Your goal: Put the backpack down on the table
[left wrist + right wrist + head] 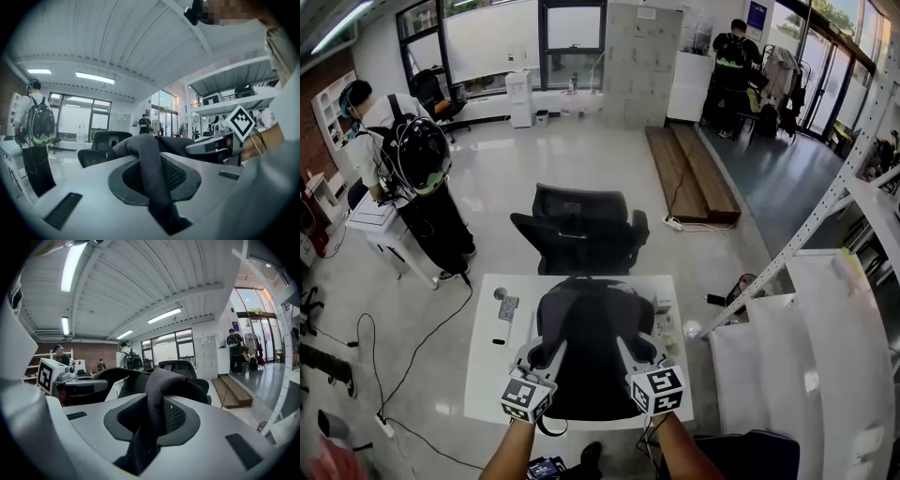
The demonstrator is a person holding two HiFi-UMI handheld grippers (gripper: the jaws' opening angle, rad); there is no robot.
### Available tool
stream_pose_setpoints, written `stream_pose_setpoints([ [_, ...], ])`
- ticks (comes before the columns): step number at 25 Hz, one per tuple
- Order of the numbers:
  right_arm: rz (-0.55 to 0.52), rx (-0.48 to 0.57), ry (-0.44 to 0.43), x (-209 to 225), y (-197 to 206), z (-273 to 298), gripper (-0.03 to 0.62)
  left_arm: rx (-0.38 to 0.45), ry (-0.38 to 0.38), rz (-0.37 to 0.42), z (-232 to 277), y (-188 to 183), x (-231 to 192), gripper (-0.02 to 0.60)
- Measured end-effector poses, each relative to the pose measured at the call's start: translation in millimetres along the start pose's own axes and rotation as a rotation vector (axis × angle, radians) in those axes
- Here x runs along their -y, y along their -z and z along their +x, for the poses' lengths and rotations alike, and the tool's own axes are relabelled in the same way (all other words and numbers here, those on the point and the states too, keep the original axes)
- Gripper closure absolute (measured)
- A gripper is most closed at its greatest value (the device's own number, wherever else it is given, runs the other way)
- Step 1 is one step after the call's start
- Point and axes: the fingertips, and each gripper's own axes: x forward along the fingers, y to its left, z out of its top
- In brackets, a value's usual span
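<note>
In the head view, the black backpack (595, 342) sits over the middle of the white counter (490, 380), and its lower end reaches toward the near edge. The left gripper (547, 354) and right gripper (633, 352) meet it from the near side, one at each lower flank. From this steep angle I cannot tell whether its bottom already rests on the top. A few small items (504, 309) lie near the counter's left edge, and an office chair (581, 234) stands just past the far edge.

In the left gripper view, the jaws are pinched on a dark shoulder strap (150, 161), which arches up and away toward the bag.

In the right gripper view, the jaws are likewise clamped on the other shoulder strap (157, 397), which bunches above the pads.

As I judge it, the carry is nearly finished, since the bag is over the right spot. What remains is to settle its weight fully onto the counter, let go of both straps and draw the grippers clear.
</note>
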Motion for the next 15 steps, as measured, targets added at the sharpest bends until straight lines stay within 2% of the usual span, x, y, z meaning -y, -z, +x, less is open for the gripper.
stream_pose_setpoints([
  [3, 0.04, -0.036, 0.023, 8.5, 20.0, 5.5, 0.513, -0.069, 0.002, -0.021, 4.3, 24.7, -4.6, 0.526],
  [8, 0.073, -0.042, 0.044, 19.4, 36.5, 8.2, 0.507, -0.126, 0.014, -0.064, 11.0, 47.7, -7.3, 0.51],
  [15, 0.015, -0.128, 0.072, 17.9, 53.1, -6.9, 0.436, -0.15, -0.007, -0.109, 3.3, 68.3, -11.5, 0.421],
])
